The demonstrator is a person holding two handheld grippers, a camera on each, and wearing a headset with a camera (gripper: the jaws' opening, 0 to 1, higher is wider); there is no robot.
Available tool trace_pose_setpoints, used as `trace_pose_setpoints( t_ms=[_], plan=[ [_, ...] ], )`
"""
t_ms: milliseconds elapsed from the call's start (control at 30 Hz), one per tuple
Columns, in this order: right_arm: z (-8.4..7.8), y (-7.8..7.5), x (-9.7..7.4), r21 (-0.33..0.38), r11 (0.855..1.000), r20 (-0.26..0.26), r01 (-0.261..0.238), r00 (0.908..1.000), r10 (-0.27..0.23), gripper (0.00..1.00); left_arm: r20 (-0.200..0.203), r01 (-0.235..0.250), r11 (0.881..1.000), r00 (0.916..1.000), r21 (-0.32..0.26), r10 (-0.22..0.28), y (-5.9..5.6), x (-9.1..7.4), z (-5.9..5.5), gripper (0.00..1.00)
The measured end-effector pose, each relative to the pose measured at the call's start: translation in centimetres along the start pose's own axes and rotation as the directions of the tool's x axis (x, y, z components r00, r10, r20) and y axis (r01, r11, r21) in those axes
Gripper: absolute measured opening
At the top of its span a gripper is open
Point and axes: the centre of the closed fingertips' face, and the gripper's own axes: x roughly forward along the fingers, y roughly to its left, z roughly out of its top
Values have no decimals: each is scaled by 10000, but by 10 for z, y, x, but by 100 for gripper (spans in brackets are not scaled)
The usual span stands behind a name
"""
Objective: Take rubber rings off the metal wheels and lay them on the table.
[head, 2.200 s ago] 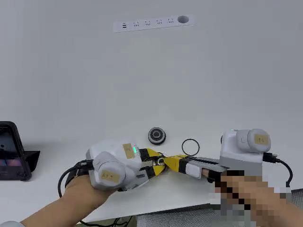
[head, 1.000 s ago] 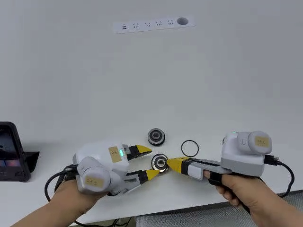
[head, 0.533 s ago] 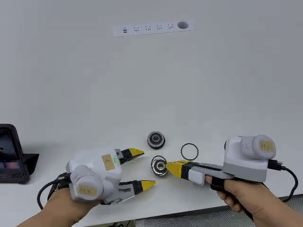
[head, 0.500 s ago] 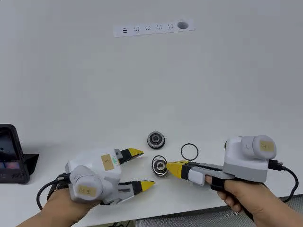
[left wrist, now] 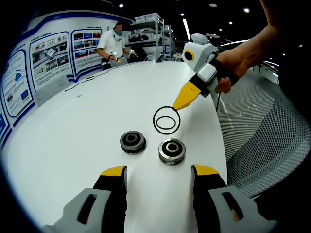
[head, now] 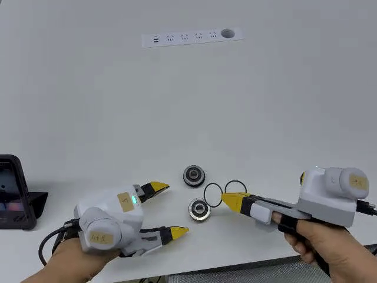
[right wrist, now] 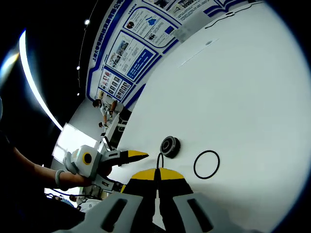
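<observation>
Right gripper: yellow-tipped jaws pinched together on a thin black rubber ring, caught at its rim. The ring hangs off the tip on the side toward the left gripper. It reads near-round in the head view and the left gripper view, but as a thin dark line rising straight ahead of the closed tips in the right gripper view. So it is raised on edge, its plane running along the right gripper's long axis. The white counter lies directly under the tip; cannot tell whether the ring's lower edge touches it. A second black rubber ring lies flat on the counter just beyond the right tip, close beside the held one. Left gripper: jaws spread wide, nothing between them. Straight ahead of its open jaws sit two small round metal wheels. The bright-rimmed wheel is nearer, roughly between the two grippers. The dark-rimmed wheel is farther off and likely has its rubber on. Judgement: the next move is a lay-down. The right gripper tips the ring flat and lets go on bare counter below its tip, clear of the second ring. The left gripper is free and faces the wheels.
</observation>
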Motion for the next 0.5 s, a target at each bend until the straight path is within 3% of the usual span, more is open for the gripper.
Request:
trace_pose_setpoints(
  t_ms=[133, 500],
  plan=[
    [7, -16, -6, 333, 9989, 269, 337, 9990, -346, 2, -12, -50, 10000, 10000, -54, 50, 1, 0, -1, 55],
    [2, -47, -7, 473, 9925, 181, 1128, 9933, -1137, 2, -83, -143, 9998, 9999, -153, 142, 3, -1, -2, 53]
  ],
)
